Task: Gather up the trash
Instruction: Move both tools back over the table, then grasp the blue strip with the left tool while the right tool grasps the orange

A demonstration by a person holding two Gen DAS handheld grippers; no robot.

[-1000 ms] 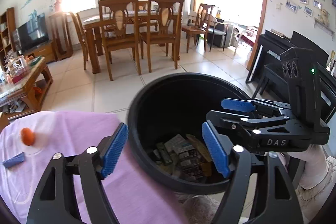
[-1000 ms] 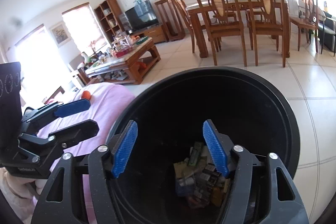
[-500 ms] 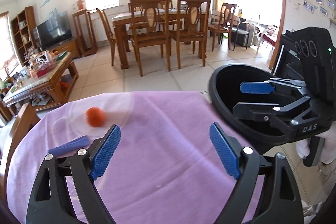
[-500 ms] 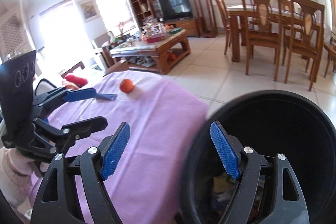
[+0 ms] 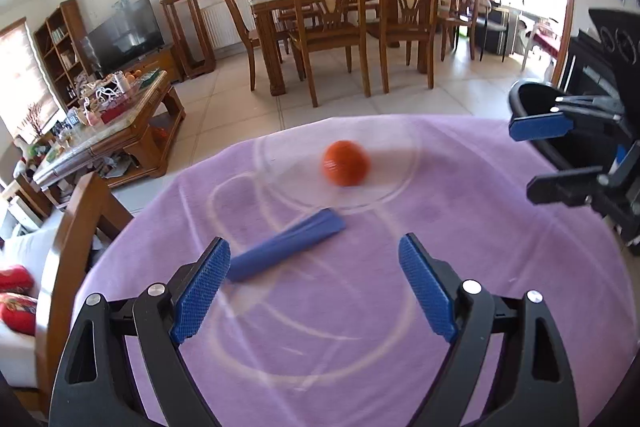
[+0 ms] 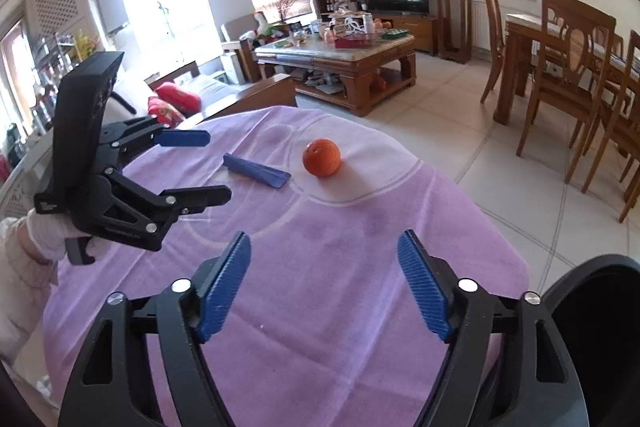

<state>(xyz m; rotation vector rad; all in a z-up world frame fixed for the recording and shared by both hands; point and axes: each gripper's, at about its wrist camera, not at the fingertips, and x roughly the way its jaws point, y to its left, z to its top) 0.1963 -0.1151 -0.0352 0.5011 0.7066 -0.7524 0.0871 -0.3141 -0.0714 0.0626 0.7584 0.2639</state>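
An orange fruit (image 5: 346,163) and a flattened blue wrapper (image 5: 286,251) lie on the purple tablecloth (image 5: 340,327). They also show in the right wrist view, the fruit (image 6: 321,158) right of the wrapper (image 6: 256,171). A black trash bin (image 5: 536,103) stands past the table's right edge; its rim (image 6: 600,291) shows at lower right in the right wrist view. My left gripper (image 5: 314,287) is open and empty, just short of the wrapper. My right gripper (image 6: 324,287) is open and empty over the cloth. Each gripper appears in the other's view: right (image 5: 560,155), left (image 6: 200,167).
A wooden coffee table (image 6: 340,55) loaded with clutter stands beyond the table. A dining table with wooden chairs (image 5: 340,27) stands further back. A wooden chair back (image 5: 76,227) and a sofa with red cushions (image 6: 176,99) border the table's left side.
Both grippers have swung left from over the trash bin to over the purple cloth. The fruit and wrapper are now in front of them. Both stay open.
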